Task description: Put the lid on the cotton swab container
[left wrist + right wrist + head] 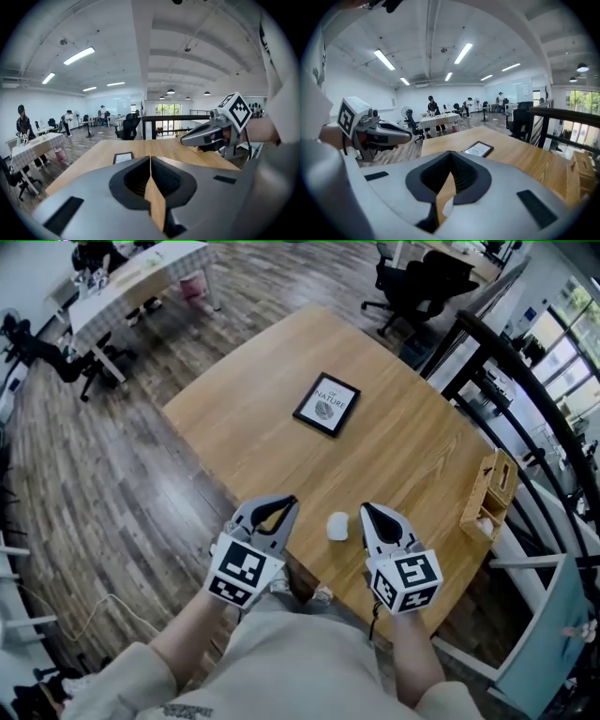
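Cotton swab container on table between left claw, right claw; both closed.

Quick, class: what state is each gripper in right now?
Left gripper: closed, holding nothing.
Right gripper: closed, holding nothing.

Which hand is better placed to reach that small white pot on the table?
Probably the right: the right gripper sits close beside the white pot, the left gripper farther off. Both have their jaws together, empty.
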A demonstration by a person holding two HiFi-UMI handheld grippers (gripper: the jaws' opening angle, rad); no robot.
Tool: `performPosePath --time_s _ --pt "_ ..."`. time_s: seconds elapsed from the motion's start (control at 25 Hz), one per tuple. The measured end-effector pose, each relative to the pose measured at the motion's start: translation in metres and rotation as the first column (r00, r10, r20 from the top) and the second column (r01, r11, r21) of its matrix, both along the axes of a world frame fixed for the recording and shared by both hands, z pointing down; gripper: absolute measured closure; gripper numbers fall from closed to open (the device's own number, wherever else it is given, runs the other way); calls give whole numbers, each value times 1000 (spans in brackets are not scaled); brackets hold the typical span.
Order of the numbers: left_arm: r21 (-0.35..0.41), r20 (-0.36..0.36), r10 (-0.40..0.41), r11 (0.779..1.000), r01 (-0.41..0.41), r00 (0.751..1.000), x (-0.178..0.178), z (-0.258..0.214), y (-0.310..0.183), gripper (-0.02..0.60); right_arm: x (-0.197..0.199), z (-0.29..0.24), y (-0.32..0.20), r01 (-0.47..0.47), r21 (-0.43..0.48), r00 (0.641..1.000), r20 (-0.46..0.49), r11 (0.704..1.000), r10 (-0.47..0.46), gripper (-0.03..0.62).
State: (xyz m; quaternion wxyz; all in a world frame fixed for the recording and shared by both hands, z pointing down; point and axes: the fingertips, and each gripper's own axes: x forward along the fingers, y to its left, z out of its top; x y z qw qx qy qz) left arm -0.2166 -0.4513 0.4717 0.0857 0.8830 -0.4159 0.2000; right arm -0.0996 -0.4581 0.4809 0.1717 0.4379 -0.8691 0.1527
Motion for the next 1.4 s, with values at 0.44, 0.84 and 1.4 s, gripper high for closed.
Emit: performPosePath --time_s 0.44,0.84,1.4 --pt "214 -53 48 976 -35 997 8 -110 13 555 17 -117 34 -24 235 1000 22 972 19 568" --pt "236 -109 29 972 -2 994 8 -138 23 555 37 -155 52 -41 330 996 -61 943 65 568" --pt "230 -94 9 973 13 996 2 -137 20 555 41 -158 41 -25 326 997 -64 945 48 568"
